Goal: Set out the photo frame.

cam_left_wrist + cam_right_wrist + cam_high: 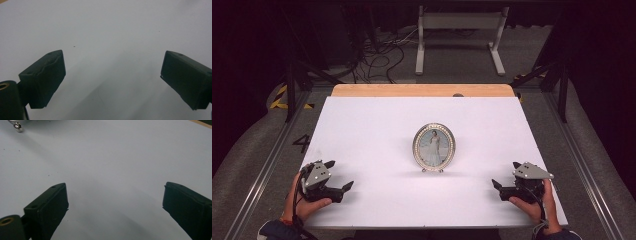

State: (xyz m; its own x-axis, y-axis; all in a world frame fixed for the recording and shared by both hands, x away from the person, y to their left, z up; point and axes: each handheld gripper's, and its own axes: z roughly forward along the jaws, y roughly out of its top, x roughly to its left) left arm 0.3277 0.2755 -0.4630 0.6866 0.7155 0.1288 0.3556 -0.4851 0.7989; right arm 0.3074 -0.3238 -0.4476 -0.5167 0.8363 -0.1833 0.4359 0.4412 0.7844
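The small oval picture frame (434, 148), with a silver beaded rim and a pale portrait inside, stands upright near the middle of the white table top (372, 120). It rests on little metal ball feet and its face turns toward the person's side. Its long axis goes up and down, so the narrow sides are at left and right.

The left gripper (340, 177) lies low on the table, to the left of the frame and closer to the person, with its black jaws spread wide and nothing between them. The right gripper (506, 178) lies to the right of the frame, also closer to the person, jaws spread wide and empty too. Both point inward, toward the frame, and both are well apart from it.

The right gripper seems a little nearer to the frame. In the right gripper view one shiny foot (18, 127) shows at the top left corner, so the frame lies ahead and to the left of these jaws.
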